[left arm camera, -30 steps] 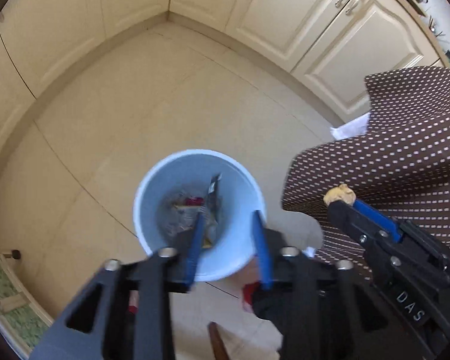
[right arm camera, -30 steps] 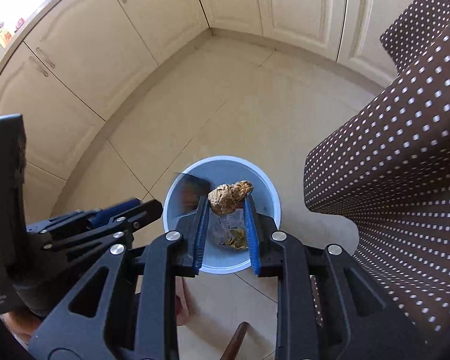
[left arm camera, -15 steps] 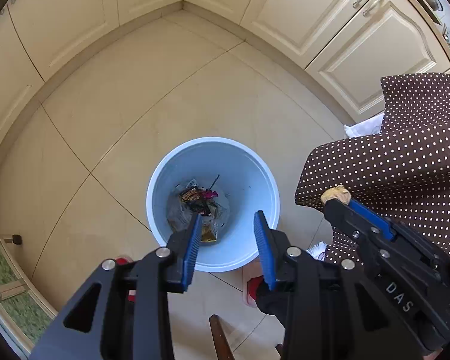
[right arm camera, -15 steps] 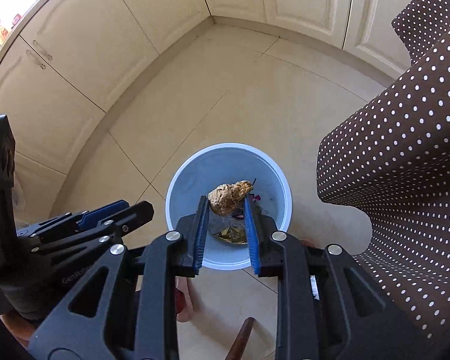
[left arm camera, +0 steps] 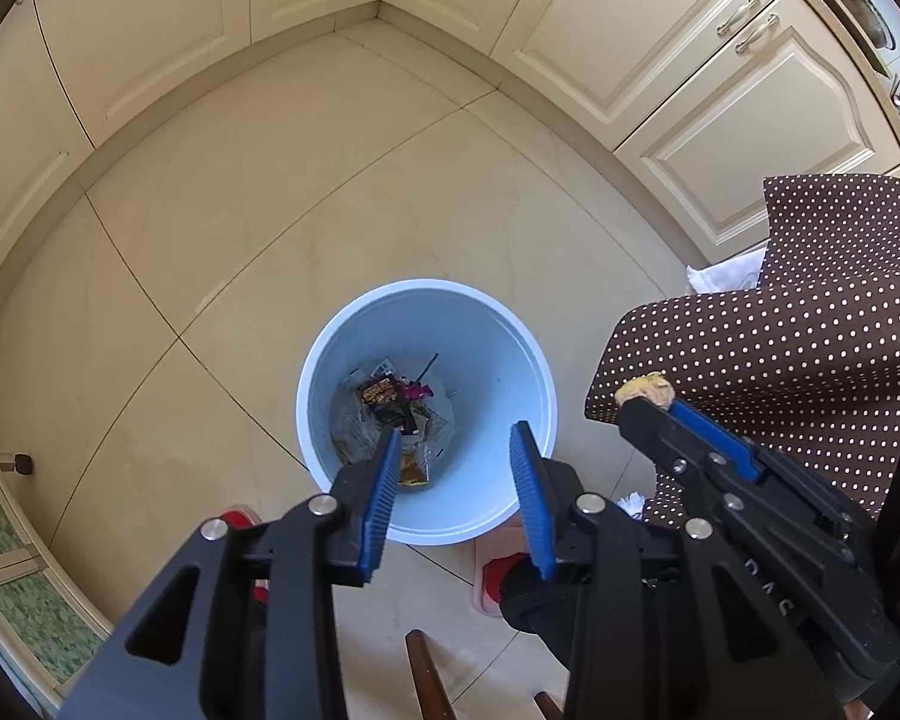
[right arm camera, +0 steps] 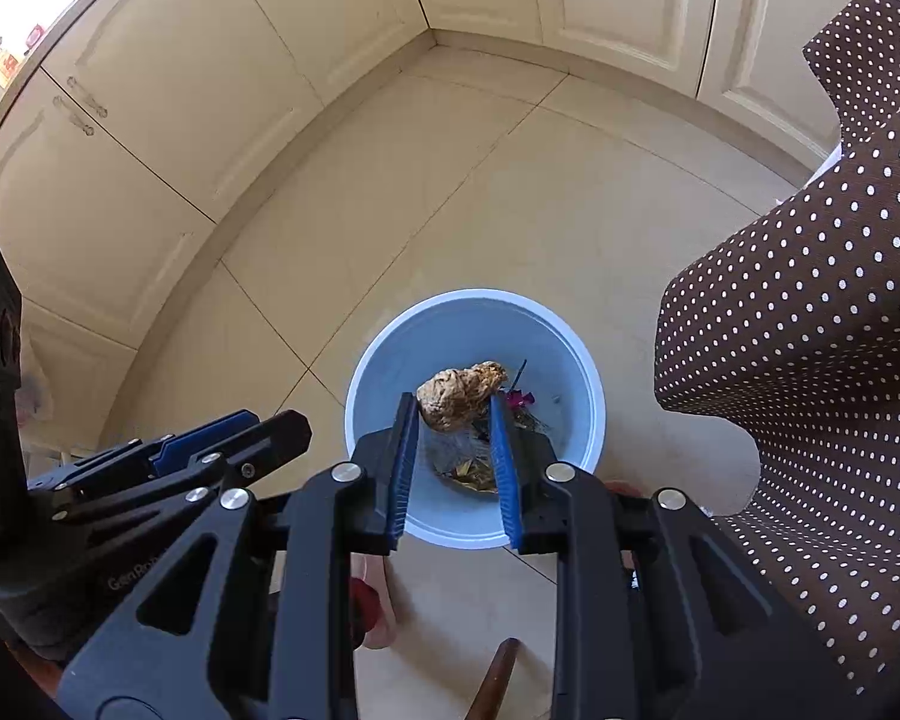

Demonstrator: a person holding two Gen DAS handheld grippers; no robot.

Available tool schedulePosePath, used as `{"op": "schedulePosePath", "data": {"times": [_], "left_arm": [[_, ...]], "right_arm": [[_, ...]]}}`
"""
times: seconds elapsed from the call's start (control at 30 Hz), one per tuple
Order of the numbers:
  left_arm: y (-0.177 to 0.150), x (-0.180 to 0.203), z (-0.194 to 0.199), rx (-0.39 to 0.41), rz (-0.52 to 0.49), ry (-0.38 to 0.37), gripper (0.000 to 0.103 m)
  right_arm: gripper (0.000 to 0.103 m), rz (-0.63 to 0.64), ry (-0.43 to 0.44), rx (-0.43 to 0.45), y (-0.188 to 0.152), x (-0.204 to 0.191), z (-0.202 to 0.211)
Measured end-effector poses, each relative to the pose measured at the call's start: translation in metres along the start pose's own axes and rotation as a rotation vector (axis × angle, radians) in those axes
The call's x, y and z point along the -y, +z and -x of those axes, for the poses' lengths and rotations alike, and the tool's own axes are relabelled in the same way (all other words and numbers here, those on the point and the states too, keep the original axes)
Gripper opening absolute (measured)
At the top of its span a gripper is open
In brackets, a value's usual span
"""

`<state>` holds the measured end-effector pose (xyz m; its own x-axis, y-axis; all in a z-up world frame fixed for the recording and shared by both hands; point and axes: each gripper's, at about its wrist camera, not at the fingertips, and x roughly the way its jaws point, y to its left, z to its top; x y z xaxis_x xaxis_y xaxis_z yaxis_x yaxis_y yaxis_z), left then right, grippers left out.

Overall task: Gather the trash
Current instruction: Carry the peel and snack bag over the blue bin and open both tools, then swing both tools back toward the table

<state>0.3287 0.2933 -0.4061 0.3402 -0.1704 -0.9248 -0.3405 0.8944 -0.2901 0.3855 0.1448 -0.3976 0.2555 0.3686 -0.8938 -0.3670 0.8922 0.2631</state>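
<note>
A light blue trash bin stands on the tiled floor with wrappers at its bottom. My left gripper is open and empty, high above the bin's near rim. My right gripper is shut on a crumpled brown paper wad, held above the bin's opening. In the left wrist view the right gripper and its wad show at the right, in front of the tablecloth.
A brown polka-dot tablecloth hangs at the right, also in the right wrist view. Cream cabinets line the floor's far edges. A dark wooden chair part rises near the bottom. Red slippers sit by the bin.
Both grippers have risen, so the bin looks smaller and farther. A dark wrapper seen falling above the bin now lies inside it. The right gripper still holds the wad.
</note>
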Motion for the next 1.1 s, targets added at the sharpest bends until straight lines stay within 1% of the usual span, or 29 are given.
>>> {"op": "schedulePosePath", "data": {"times": [0.13,0.27,0.33,0.43,0.5,0.57,0.63,0.73,0.8,0.83,0.93,0.97,1.0,1.03,1.07,1.1], "left_arm": [[-0.001,-0.001,0.003,0.004,0.001,-0.004,0.039],[-0.002,0.000,0.007,0.011,-0.006,-0.005,0.039],[-0.004,0.003,0.013,0.022,-0.010,-0.005,0.039],[-0.007,0.012,0.031,0.067,-0.016,-0.009,0.039],[-0.012,0.024,0.047,0.097,-0.027,-0.028,0.039],[-0.016,0.038,0.065,0.134,-0.052,-0.024,0.039],[-0.021,0.058,0.089,0.181,-0.096,-0.025,0.039],[-0.029,0.089,0.124,0.242,-0.144,-0.051,0.039],[-0.034,0.111,0.147,0.280,-0.179,-0.070,0.039],[-0.036,0.122,0.156,0.296,-0.197,-0.076,0.040],[-0.046,0.165,0.190,0.357,-0.278,-0.102,0.046],[-0.051,0.185,0.201,0.377,-0.316,-0.113,0.047],[-0.055,0.199,0.208,0.387,-0.342,-0.122,0.048],[-0.059,0.215,0.214,0.393,-0.371,-0.131,0.049],[-0.064,0.235,0.220,0.398,-0.407,-0.144,0.050],[-0.069,0.254,0.225,0.400,-0.439,-0.159,0.051]], "right_arm": [[0.031,0.000,-0.011,0.010,0.000,-0.002,0.002],[0.031,0.004,-0.027,0.034,-0.002,0.000,0.016],[0.031,0.015,-0.033,0.056,-0.003,-0.001,0.028],[0.031,0.028,-0.040,0.101,-0.006,-0.001,0.055],[0.031,0.037,-0.043,0.130,-0.007,0.000,0.073],[0.031,0.047,-0.048,0.172,-0.011,0.003,0.100],[0.031,0.054,-0.055,0.221,-0.016,0.009,0.129],[0.031,0.053,-0.064,0.299,-0.023,0.018,0.177],[0.031,0.054,-0.074,0.368,-0.030,0.027,0.219],[0.031,0.053,-0.079,0.389,-0.032,0.030,0.231],[0.031,0.046,-0.104,0.487,-0.046,0.051,0.293],[0.031,0.042,-0.113,0.514,-0.051,0.061,0.311],[0.032,0.035,-0.126,0.540,-0.056,0.069,0.328],[0.035,0.026,-0.136,0.562,-0.061,0.077,0.342],[0.040,0.015,-0.147,0.582,-0.065,0.085,0.355],[0.042,0.001,-0.162,0.604,-0.071,0.096,0.368]]}}
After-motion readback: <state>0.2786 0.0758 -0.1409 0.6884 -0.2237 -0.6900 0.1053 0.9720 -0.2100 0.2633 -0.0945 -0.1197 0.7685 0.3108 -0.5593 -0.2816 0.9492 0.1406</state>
